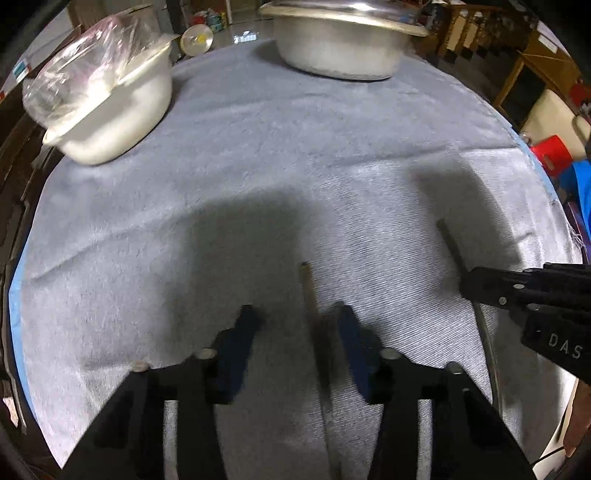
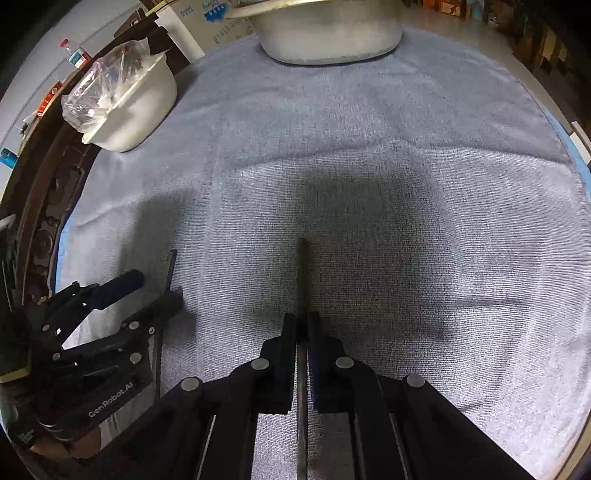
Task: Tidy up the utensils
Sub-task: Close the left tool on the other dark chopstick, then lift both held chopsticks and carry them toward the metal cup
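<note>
Two slim, dark utensils are seen over the grey cloth. One utensil (image 2: 302, 280) is pinched between closed fingers, tip forward. The other utensil (image 1: 308, 291) sits between spread fingers, grip unclear.

A lived-in home or storeroom is suggested rather than a lab. The bench (image 1: 258, 155) is covered with a grey towel, and two household metal basins are set on it: a large basin (image 1: 336, 48) and a smaller basin (image 1: 118, 107) stuffed with a plastic bag (image 1: 85, 62). Wooden shelving (image 1: 517, 55), a red stool (image 1: 554, 155) and cardboard boxes (image 2: 218, 18) are seen around it.
</note>
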Tool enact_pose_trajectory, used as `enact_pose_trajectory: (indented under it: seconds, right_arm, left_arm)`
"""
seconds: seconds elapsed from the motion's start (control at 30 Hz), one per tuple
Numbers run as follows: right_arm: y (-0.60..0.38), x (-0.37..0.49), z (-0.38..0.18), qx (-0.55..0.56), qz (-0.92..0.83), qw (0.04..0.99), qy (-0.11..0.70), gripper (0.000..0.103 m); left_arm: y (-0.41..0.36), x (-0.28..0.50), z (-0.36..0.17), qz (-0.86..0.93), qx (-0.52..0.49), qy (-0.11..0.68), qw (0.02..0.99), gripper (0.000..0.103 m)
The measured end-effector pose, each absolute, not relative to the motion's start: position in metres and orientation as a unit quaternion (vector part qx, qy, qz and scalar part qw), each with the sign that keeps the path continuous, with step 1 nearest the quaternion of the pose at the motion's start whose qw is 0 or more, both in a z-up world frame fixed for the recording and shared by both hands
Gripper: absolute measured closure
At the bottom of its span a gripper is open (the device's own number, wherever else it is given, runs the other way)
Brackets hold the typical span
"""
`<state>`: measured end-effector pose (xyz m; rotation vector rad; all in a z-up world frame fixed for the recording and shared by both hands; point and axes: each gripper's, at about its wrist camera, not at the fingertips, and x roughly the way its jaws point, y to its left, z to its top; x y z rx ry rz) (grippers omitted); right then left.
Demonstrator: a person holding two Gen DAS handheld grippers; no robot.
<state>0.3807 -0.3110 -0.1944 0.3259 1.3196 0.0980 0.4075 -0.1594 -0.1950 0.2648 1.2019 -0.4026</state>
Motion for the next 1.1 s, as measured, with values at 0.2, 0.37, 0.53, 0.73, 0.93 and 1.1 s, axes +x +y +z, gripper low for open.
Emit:
enact_pose_trajectory:
  seconds: [0.2,0.37,0.53,0.73,0.93,1.1]
  right_arm:
    - [-0.311,0.377,-0.195,0.159,0.046,0.778,0.606,0.095]
    - [-0.321,0.362,-0.188,0.177,0.054,0.785,0.592,0.096]
    - [-0.333,0.351,-0.173,0.19,0.057,0.795,0.574,0.097]
    - [-0.328,0.34,-0.151,0.198,0.067,0.815,0.541,0.097]
    - [-0.328,0.324,-0.143,0.2,0.069,0.822,0.529,0.097]
    - [-0.329,0.328,-0.15,0.204,0.064,0.816,0.537,0.094]
  left_arm:
    - [-0.163,0.408,-0.195,-0.21,0.112,0.552,0.799,0.096]
    - [-0.136,0.4,-0.191,-0.219,0.088,0.549,0.802,0.097]
    - [-0.113,0.391,-0.172,-0.224,0.078,0.53,0.814,0.097]
    - [-0.094,0.379,-0.145,-0.216,0.066,0.502,0.835,0.097]
    - [-0.074,0.36,-0.117,-0.204,0.057,0.475,0.854,0.098]
    - [-0.063,0.354,-0.113,-0.193,0.046,0.475,0.857,0.098]
